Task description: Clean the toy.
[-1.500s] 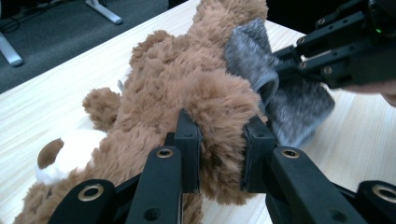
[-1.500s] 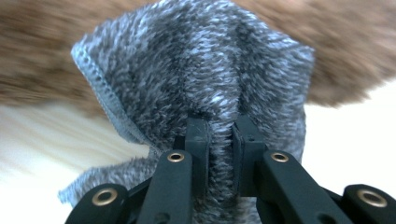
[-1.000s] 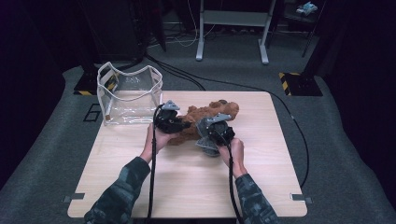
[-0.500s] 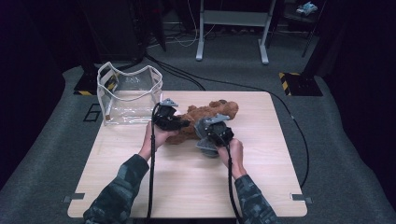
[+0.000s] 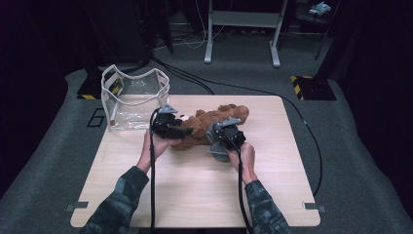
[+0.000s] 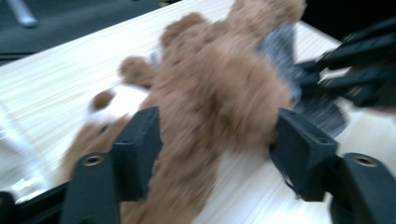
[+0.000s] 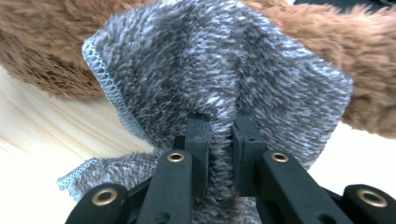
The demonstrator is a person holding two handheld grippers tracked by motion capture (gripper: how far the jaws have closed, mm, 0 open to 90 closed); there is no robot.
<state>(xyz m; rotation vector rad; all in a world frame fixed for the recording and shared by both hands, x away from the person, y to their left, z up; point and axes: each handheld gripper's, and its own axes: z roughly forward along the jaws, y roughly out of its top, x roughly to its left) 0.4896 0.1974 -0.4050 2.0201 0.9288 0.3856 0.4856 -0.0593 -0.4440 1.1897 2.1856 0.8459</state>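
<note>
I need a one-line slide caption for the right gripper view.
Right hand-held gripper pinches grey knitted cloth lying against a brown plush bear.

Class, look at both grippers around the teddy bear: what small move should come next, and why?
Probably close the left gripper on the teddy bear. Its jaws have just been opening and now straddle the bear, while the right gripper pinches the grey cloth.

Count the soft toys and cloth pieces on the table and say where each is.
2. A brown teddy bear lies mid-table beside the clear bag, straddled by the left tool, whose jaws have just been opening. A grey fuzzy cloth sits against it, pinched by the right tool. The bear may hide more.
</note>
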